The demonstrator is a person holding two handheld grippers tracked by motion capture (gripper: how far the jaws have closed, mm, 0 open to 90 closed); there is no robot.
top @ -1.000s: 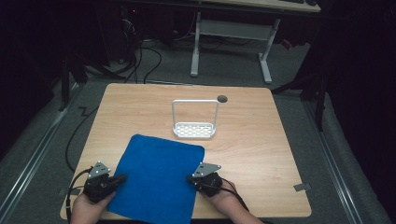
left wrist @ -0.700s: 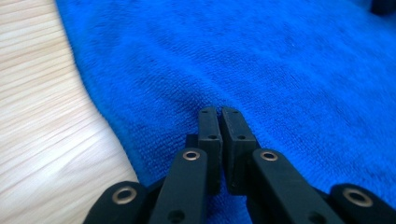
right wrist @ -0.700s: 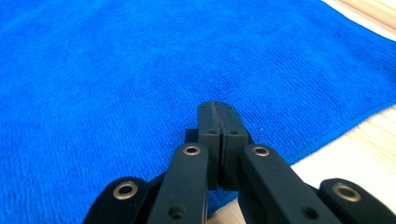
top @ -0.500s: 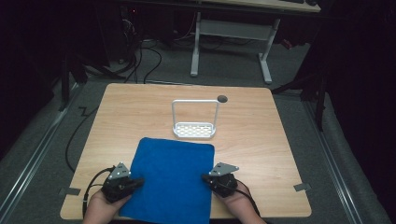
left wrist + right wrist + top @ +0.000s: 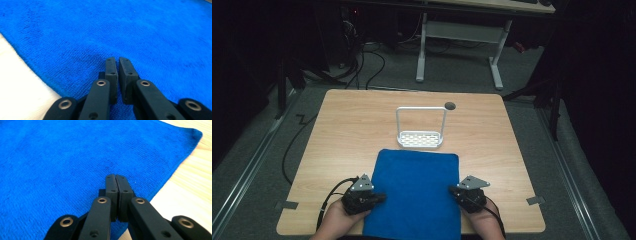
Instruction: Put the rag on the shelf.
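Item 1, far left: your left hand [image 5: 338,220] enters from the near edge of the wooden table [image 5: 352,125], holding the left gripper [image 5: 379,198]. Its tips lie on the left edge of the blue towel [image 5: 417,192]. In the left gripper view the left gripper [image 5: 118,62] has its jaws nearly together with a thin slit between them; whether any cloth is pinched there you cannot tell from these views.

Item 2, centre: the blue towel [image 5: 140,32] lies flat on the near half of the table, its near edge running out of the bottom of the high view, its far edge just beside the white wire rack [image 5: 421,130]. The rack stands upright at mid-table, a perforated base under a tall hoop handle. A small dark round hole [image 5: 450,106] sits in the tabletop just beyond the rack, to its right.

Item 3, right: your right hand [image 5: 486,227] holds the right gripper [image 5: 453,190] at the towel's right edge. In the right gripper view the right gripper [image 5: 116,177] has its jaws pressed fully together over the blue towel [image 5: 62,157], close to its border with bare wood.
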